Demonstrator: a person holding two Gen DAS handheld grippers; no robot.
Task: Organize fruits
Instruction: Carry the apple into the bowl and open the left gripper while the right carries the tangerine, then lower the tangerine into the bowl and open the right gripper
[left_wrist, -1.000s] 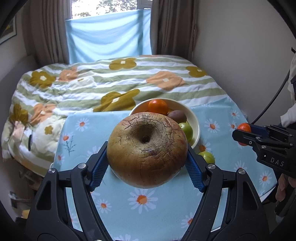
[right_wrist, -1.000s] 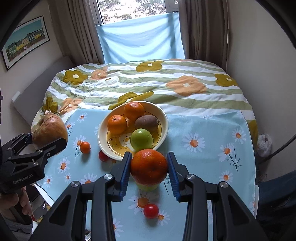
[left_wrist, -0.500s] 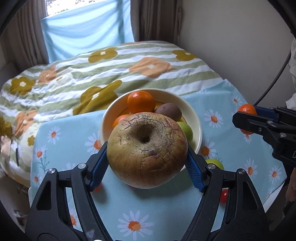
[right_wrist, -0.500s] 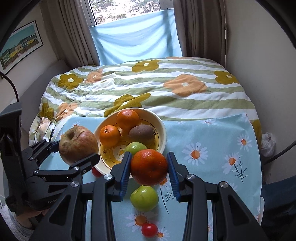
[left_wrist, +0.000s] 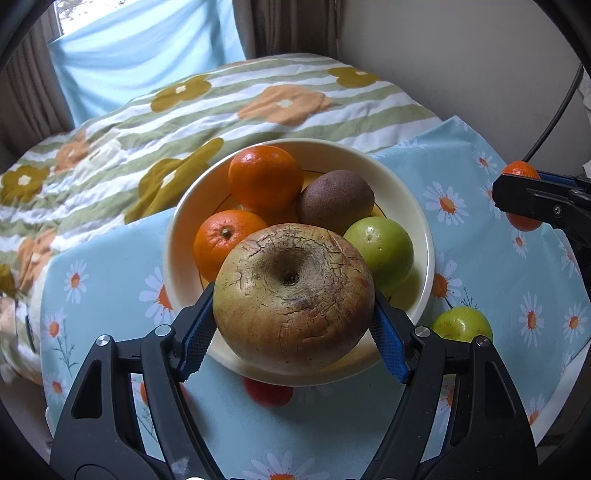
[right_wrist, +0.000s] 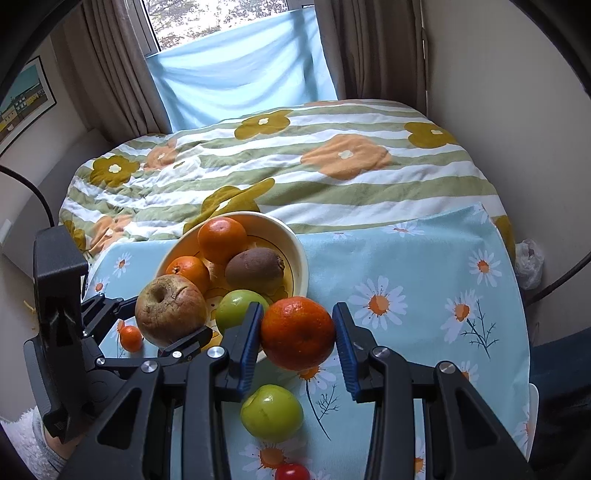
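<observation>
On the daisy-print cloth (left_wrist: 498, 266), the left gripper (left_wrist: 293, 326) pinches a wrinkled apple (left_wrist: 293, 297) over the bowl (left_wrist: 424, 236); the right gripper (right_wrist: 297, 345) clamps an orange (right_wrist: 297, 332) beside it.

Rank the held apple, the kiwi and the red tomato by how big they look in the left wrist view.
1. Apple, by far the largest, though it sits in the left gripper nearest the camera, which inflates it.
2. Kiwi in the bowl.
3. Red tomato, smallest, but partly hidden under the bowl.
</observation>
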